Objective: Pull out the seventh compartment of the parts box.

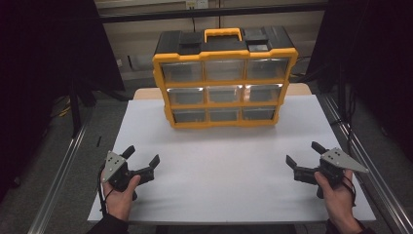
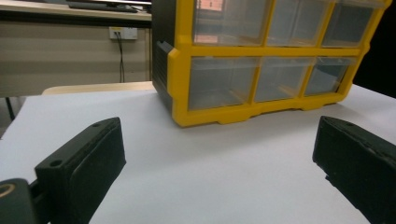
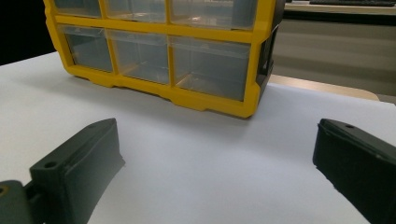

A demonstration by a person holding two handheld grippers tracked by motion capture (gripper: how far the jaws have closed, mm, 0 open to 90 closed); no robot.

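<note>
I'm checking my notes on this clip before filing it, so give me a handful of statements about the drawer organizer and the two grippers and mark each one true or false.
1. The drawer organizer stands upright at the far side of the white table top. True.
2. The left gripper is shut on a drawer. False: its jaws stand wide apart with nothing between them, well short of the organizer.
3. The organizer has nine clear drawers in three rows of three. True.
4. The right gripper rests on top of the organizer. False: it is held near the table's near right edge, jaws open.
5. The carry handle on top is yellow. True.
6. One drawer is pulled out. False: all sit flush in the frame.
</note>
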